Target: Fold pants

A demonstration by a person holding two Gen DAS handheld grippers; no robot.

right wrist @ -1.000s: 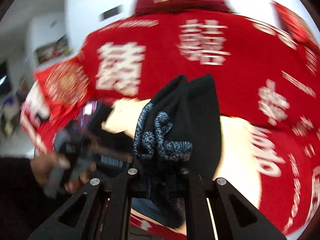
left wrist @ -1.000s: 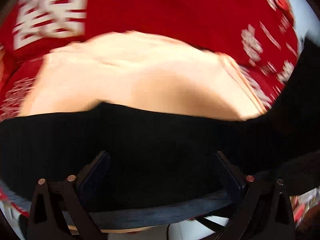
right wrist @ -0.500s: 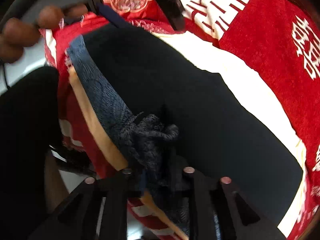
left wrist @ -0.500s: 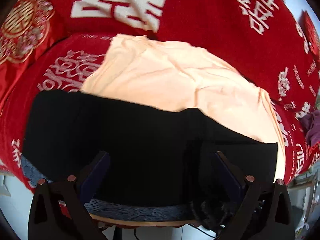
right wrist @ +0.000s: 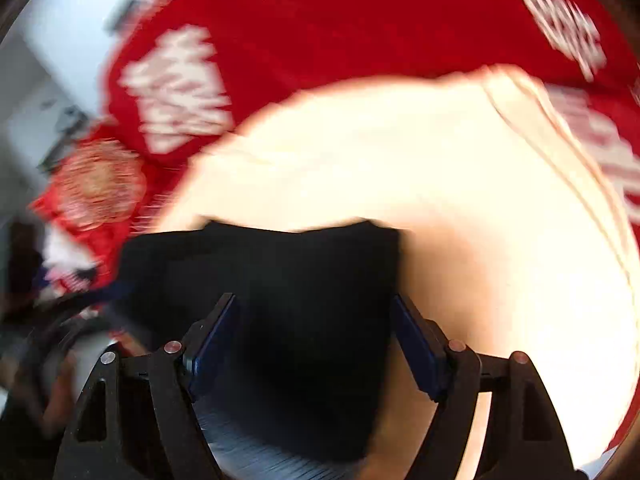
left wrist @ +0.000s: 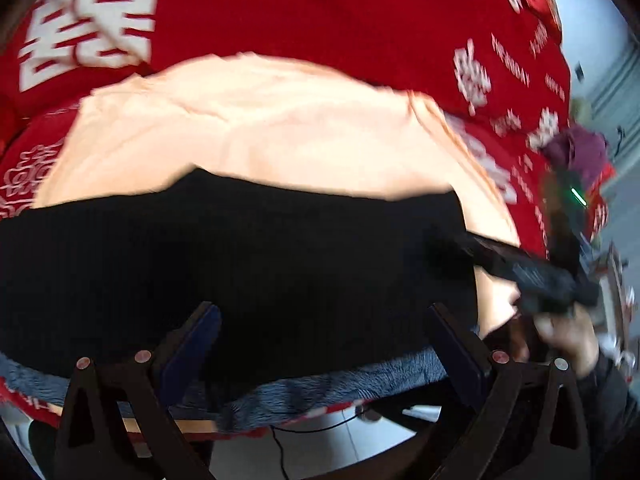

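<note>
The black pants (left wrist: 240, 260) lie spread flat on a peach cloth (left wrist: 280, 136), with a blue-grey fleecy lining (left wrist: 340, 384) showing at the near edge. My left gripper (left wrist: 324, 324) is open over the pants' near edge and holds nothing. My right gripper (right wrist: 316, 320) is open over the pants (right wrist: 288, 280), near their right end; the view is blurred. In the left wrist view the right gripper (left wrist: 532, 276) shows at the pants' right edge, held by a hand.
A red bedspread (left wrist: 320, 20) with white characters covers the bed under the peach cloth. A purple garment (left wrist: 576, 152) lies at the far right. The bed's near edge drops to a white floor with a cable (left wrist: 304, 430).
My right gripper has opened and let go of the bunched pants fabric. The pants now lie flat. Both cameras have shifted over the bed.
</note>
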